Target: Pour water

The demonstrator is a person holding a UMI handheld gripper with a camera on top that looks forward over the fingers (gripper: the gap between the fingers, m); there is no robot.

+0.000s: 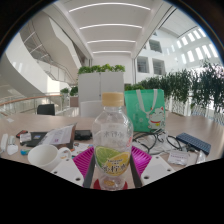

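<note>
A clear plastic bottle [112, 135] with a white cap and a green and yellow lemon label stands upright between my gripper's [112, 170] two fingers. The magenta pads [83, 160] press against the label on both sides. The bottle seems lifted above the table [60, 128], with its base low between the fingers. A white cup [43, 156] sits on the table to the left of the fingers.
The table holds papers, a dark notebook [194, 142] at the right, cables and small items. A green bag [150, 106] stands behind the bottle. A white planter with green plants [101, 82] and more plants at the right lie beyond.
</note>
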